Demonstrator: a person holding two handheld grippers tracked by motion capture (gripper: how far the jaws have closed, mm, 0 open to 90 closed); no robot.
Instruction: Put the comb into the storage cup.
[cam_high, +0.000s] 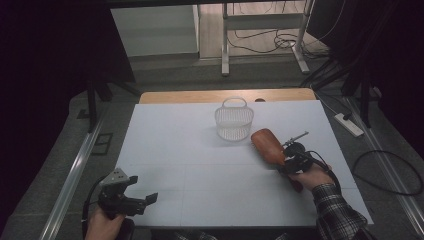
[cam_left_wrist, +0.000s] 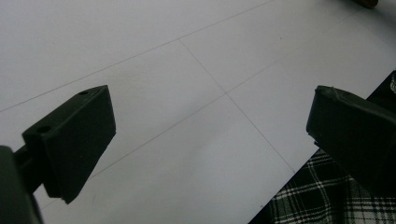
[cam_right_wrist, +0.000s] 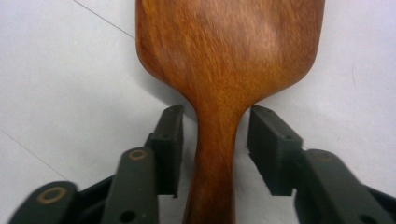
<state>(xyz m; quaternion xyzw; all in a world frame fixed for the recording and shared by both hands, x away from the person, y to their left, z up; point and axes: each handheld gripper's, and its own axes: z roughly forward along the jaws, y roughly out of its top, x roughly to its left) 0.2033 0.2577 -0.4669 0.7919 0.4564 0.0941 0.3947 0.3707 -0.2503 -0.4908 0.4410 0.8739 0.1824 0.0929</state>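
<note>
While the right gripper (cam_right_wrist: 215, 149) straddled the wooden spatula's (cam_right_wrist: 224, 65) neck, jaws unclosed, squeezing squarely seemed best; the left gripper (cam_left_wrist: 210, 135) gaped empty.

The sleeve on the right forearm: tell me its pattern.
A dark and light plaid check on the sleeve, clearest in the high view.

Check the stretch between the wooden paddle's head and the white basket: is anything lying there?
Nothing: in the high view only bare white table sheet separates the wooden paddle from the white basket.
</note>
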